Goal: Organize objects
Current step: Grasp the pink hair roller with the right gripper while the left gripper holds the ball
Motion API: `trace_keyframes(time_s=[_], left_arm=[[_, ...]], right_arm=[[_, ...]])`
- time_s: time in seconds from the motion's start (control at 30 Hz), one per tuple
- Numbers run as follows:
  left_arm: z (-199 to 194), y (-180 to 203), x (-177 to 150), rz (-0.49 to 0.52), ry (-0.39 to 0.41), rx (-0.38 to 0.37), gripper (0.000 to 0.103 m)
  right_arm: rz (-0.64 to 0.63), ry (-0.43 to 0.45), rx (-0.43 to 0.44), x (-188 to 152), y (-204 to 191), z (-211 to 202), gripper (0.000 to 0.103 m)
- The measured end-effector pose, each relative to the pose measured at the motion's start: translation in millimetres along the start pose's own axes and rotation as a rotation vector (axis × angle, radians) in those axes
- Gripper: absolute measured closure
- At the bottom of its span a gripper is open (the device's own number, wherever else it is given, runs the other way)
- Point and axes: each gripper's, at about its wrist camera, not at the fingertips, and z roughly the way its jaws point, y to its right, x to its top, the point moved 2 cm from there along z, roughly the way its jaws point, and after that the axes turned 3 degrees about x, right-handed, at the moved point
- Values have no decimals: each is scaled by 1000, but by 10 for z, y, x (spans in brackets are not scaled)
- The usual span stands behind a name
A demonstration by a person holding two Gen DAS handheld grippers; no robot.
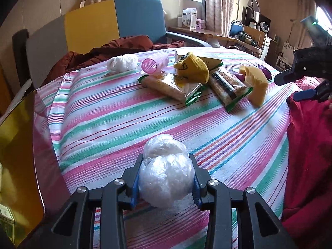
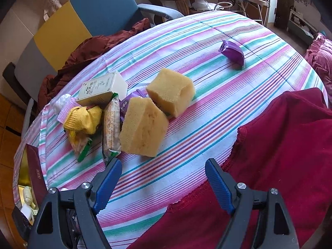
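Note:
My left gripper [image 1: 166,159] is shut on a crumpled ball of clear plastic bag [image 1: 166,176], held just over the striped tablecloth [image 1: 99,120]. Farther back lie a second plastic ball [image 1: 122,62], a pink ribbed cup [image 1: 152,64] on its side, a yellow sock [image 1: 192,68], two cracker packs [image 1: 166,85] [image 1: 226,87] and a yellow sponge [image 1: 255,83]. My right gripper [image 2: 162,162] stands open with nothing between its fingers, just in front of the nearer sponge [image 2: 143,128]. A second sponge [image 2: 172,91] sits behind it, and a purple packet [image 2: 232,51] lies alone farther back.
A dark red cloth [image 2: 280,155] covers the table's right side. A white and green box [image 2: 101,89] rests behind the sock [image 2: 83,120]. A gold-lined box [image 1: 16,145] stands at the left edge. A grey, yellow and blue chair [image 1: 93,25] with a brown garment is beyond the table.

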Motion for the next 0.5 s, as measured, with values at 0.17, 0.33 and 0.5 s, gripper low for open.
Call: trace_keyframes(time_s=[0.17, 0.33, 0.5], left_arm=[[0, -25, -1, -12, 7, -22, 63], [10, -47, -4, -26, 16, -44, 64], [27, -76, 2, -42, 20, -68, 64]], right_arm=[[-202, -38, 54, -41, -434, 88, 19], [-508, -40, 91, -37, -1247, 199, 19], [-741, -36, 84, 186, -1930, 380, 19]])
